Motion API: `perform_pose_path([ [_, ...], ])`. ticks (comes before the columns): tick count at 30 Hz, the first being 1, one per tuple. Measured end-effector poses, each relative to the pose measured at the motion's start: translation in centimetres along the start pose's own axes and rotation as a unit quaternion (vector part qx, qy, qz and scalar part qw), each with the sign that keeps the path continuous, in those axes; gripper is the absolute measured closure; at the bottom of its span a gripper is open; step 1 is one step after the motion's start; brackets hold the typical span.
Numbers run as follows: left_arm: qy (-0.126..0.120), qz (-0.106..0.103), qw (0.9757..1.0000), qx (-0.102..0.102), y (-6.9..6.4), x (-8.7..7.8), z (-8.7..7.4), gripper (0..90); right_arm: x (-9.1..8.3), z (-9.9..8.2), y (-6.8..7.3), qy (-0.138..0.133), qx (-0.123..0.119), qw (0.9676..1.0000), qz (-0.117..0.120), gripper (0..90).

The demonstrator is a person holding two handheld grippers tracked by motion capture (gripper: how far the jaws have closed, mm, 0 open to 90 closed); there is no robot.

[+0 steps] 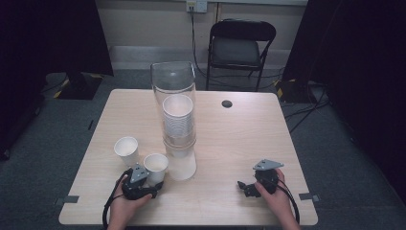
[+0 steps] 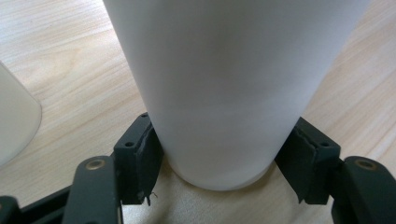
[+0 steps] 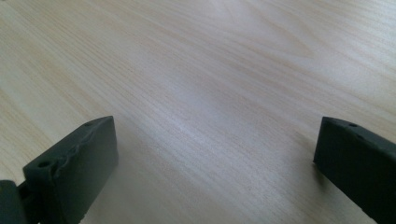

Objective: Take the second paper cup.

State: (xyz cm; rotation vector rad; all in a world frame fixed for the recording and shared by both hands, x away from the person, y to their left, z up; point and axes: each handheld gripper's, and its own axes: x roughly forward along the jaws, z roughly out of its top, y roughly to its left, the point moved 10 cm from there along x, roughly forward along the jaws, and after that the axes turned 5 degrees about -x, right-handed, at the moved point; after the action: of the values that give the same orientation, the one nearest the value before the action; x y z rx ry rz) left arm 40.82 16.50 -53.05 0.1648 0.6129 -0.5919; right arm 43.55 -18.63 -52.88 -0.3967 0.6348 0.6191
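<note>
On the near-left part of a pale wooden table (image 1: 230, 143), a small white paper cup (image 1: 156, 165) is seen upright, mouth up, w/ the left gripper (image 1: 154, 184) set around its lower part. From the left gripper view, the same cup (image 2: 224, 84) is shown standing on its base between the two black jaws; the left pad (image 2: 145, 156) appears to touch the cup wall, while on the right side it can't be told if the pad touches or sits just off the wall. The cup is bracketed closely, w/ the jaws nearly shut around it, but a firm squeeze can't be confirmed. The gripper is held low, approx. level w/ the tabletop, by the person's left hand (image 1: 125, 203).

A second white paper cup (image 1: 127, 149) is placed just beside the first, to its left and a bit farther back; the two are close but apart. Its edge is visible at the left of the left gripper view (image 2: 14, 126).

Right of the held cup, a tall clear plastic tube (image 1: 176, 120) is stood upright, w/ a stack of white cups (image 1: 178, 124) inside.

At the near-right of the table, the right gripper (image 1: 245, 188) is held in the right hand (image 1: 275, 194), well apart from the cups. Its jaws are spread wide w/ bare wood between them.
</note>
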Motion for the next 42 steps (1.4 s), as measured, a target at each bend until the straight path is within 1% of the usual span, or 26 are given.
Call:
perform_pose_path([
  [4, -0.003, 0.002, 1.0000, -0.006, 0.0, 0.0, 0.0, 33.8, 0.0, 0.0, 0.0, 0.000, 0.000, 1.0000, 0.000, 0.0],
  [5, -0.001, 0.003, 1.0000, -0.004, 0.0, -0.1, -0.1, 32.7, 0.0, 0.0, 0.0, 0.000, 0.002, 1.0000, 0.002, 0.0],
  [6, -0.002, 0.004, 1.0000, -0.008, 0.0, -0.1, -0.1, 31.4, 0.0, 0.0, 0.0, -0.001, 0.000, 1.0000, 0.001, 0.0],
  [7, 0.001, 0.006, 1.0000, -0.004, 0.2, -0.1, -0.2, 29.4, 0.0, 0.0, 0.0, 0.000, 0.001, 1.0000, 0.001, 0.0],
  [8, 0.001, 0.007, 0.9999, -0.009, 0.2, -0.2, -0.3, 27.5, 0.0, 0.0, 0.0, 0.000, 0.002, 1.0000, 0.000, 0.0],
  [9, 0.003, 0.009, 0.9999, -0.009, 0.3, -0.3, -0.4, 26.5, 0.0, 0.0, 0.0, 0.000, 0.001, 1.0000, 0.001, 0.0],
  [12, 0.004, 0.010, 0.9999, -0.010, 0.5, -0.5, -0.5, 26.0, 0.0, 0.0, 0.0, 0.000, 0.000, 1.0000, 0.001, 0.0],
  [13, 0.002, 0.010, 0.9999, -0.007, 0.6, -0.5, -0.5, 26.0, 0.0, 0.0, 0.0, 0.000, 0.001, 1.0000, 0.001, 0.0],
  [14, 0.002, 0.009, 0.9999, -0.011, 0.6, -0.5, -0.6, 25.8, 0.0, 0.0, 0.0, 0.000, 0.001, 1.0000, 0.001, 0.0],
  [18, 0.009, 0.004, 0.9999, -0.004, 0.7, -0.9, -0.9, 23.3, 0.0, 0.0, 0.0, 0.000, 0.000, 1.0000, 0.001, 0.0],
  [19, 0.010, 0.001, 0.9999, -0.010, 0.7, -1.1, -1.0, 21.6, 0.0, 0.0, 0.0, 0.000, 0.001, 1.0000, 0.002, 0.0],
  [20, 0.006, 0.003, 0.9999, -0.008, 0.9, -1.3, -1.1, 20.8, 0.0, 0.0, 0.0, 0.000, 0.000, 1.0000, 0.001, 0.0],
  [21, 0.005, 0.001, 0.9999, -0.011, 1.0, -1.6, -1.2, 19.6, 0.0, 0.0, 0.0, 0.000, 0.001, 1.0000, 0.001, 0.0],
  [22, 0.004, 0.000, 1.0000, -0.006, 1.3, -2.0, -1.3, 18.4, 0.0, 0.0, 0.0, 0.000, 0.001, 1.0000, 0.000, 0.0],
  [23, 0.003, 0.000, 0.9999, -0.013, 1.5, -2.3, -1.4, 18.4, 0.0, 0.0, 0.0, 0.000, 0.001, 1.0000, 0.001, 0.0],
  [24, 0.001, 0.001, 0.9999, -0.015, 1.8, -2.5, -1.5, 17.5, 0.0, 0.0, 0.0, 0.000, 0.001, 1.0000, 0.001, 0.0],
  [28, 0.000, 0.013, 0.9996, -0.024, 3.6, -3.9, -2.0, 16.1, 0.0, 0.0, 0.0, 0.000, 0.000, 1.0000, 0.000, 0.0],
  [30, -0.001, 0.017, 0.9996, -0.022, 4.6, -4.6, -2.3, 16.2, 0.0, 0.0, 0.0, -0.001, 0.002, 1.0000, 0.001, 0.0],
  [31, 0.003, 0.015, 0.9997, -0.018, 5.0, -4.9, -2.6, 16.2, 0.0, 0.0, 0.0, 0.000, 0.002, 1.0000, 0.000, 0.0],
  [33, -0.001, 0.015, 0.9997, -0.018, 5.7, -5.5, -2.9, 16.1, 0.0, 0.0, 0.0, -0.001, 0.001, 1.0000, 0.000, 0.0],
  [34, 0.003, 0.017, 0.9997, -0.016, 6.1, -5.8, -3.1, 16.1, 0.0, 0.0, 0.0, -0.001, 0.002, 1.0000, 0.000, 0.0],
  [35, 0.007, 0.019, 0.9997, -0.014, 6.4, -6.0, -3.3, 16.1, 0.0, 0.0, 0.0, -0.001, 0.002, 1.0000, 0.001, 0.0],
  [37, 0.009, 0.028, 0.9994, -0.016, 7.3, -6.3, -3.8, 16.1, 0.0, 0.0, 0.0, -0.001, 0.002, 1.0000, 0.001, 0.0],
  [39, 0.010, 0.029, 0.9995, -0.013, 7.8, -6.5, -4.3, 16.1, 0.0, 0.0, 0.0, 0.000, 0.002, 1.0000, 0.000, 0.0],
  [41, 0.020, 0.035, 0.9992, -0.004, 8.3, -6.5, -5.0, 16.0, 0.0, 0.0, 0.0, 0.000, 0.002, 1.0000, 0.000, 0.0],
  [42, 0.015, 0.030, 0.9994, -0.009, 8.3, -6.3, -5.1, 16.0, 0.0, 0.0, 0.0, -0.001, 0.002, 1.0000, 0.001, 0.0],
])
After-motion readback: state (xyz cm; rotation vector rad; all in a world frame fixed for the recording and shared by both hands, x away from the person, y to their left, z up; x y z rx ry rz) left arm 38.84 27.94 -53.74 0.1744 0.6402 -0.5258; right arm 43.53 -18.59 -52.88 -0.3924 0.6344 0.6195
